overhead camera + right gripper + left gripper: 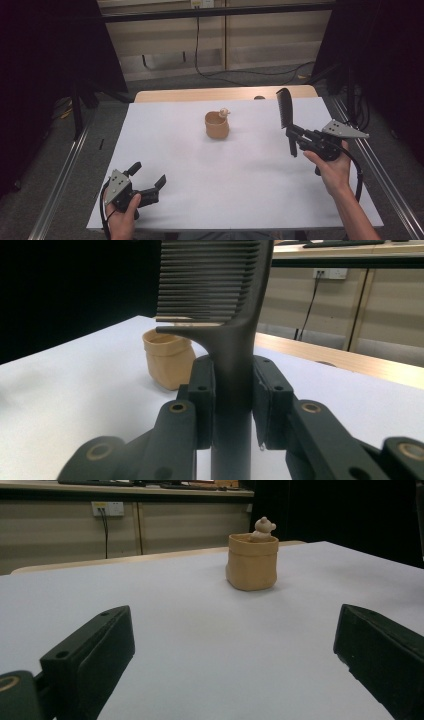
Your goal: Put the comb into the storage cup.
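From the high view I'm holding the black comb [285,108] upright in the right gripper [294,134], over the table [200,165] right of the tan pot [217,125], probably so it can drop in teeth-up. The left gripper [148,181] is sitting near the front edge, jaws spread, nothing in them.

Left gripper view: the pot with its little bear [263,529] is sitting well ahead, out of reach.

Right gripper view: jaws are clamping the comb's handle.

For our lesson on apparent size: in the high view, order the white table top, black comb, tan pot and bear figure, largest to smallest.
1. White table top
2. Black comb, longer but narrower than the pot, so close
3. Tan pot
4. Bear figure
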